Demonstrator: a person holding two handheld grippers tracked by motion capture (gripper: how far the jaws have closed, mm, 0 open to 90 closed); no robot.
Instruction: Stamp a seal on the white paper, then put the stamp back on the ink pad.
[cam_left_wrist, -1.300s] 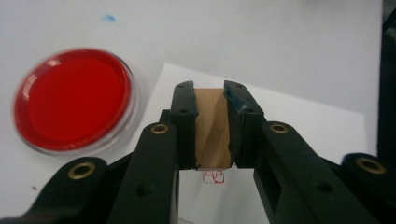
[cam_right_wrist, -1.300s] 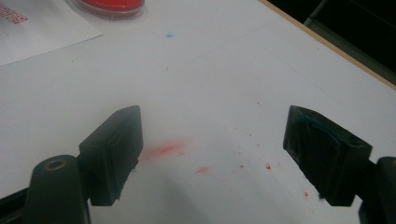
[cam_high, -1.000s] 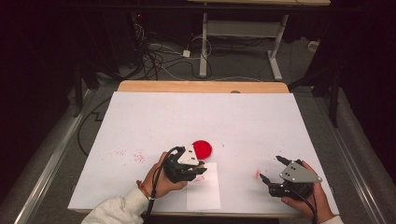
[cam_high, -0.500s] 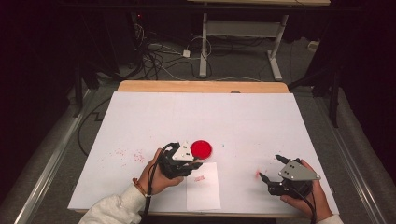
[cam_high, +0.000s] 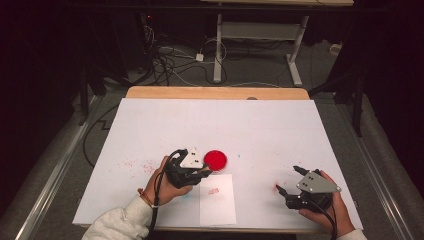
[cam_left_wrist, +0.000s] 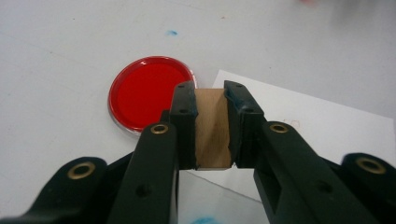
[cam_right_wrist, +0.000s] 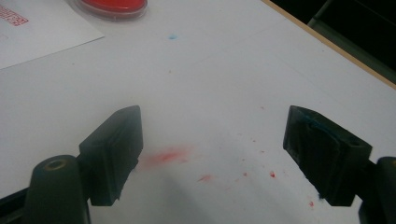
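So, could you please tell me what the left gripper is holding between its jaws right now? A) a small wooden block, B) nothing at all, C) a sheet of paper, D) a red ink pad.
A: in the left gripper view, the left gripper has its jaws closed on a small wooden block, with the red ink pad lying on the table beyond it.

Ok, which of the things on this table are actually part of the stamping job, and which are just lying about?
In the job:
- wooden stamp, clamped in the left gripper
- red ink pad
- paper sheet, already bearing a red stamp mark

Just there:
- right gripper, open and holding nothing
- red ink smudges on the table cover
- cables on the floor
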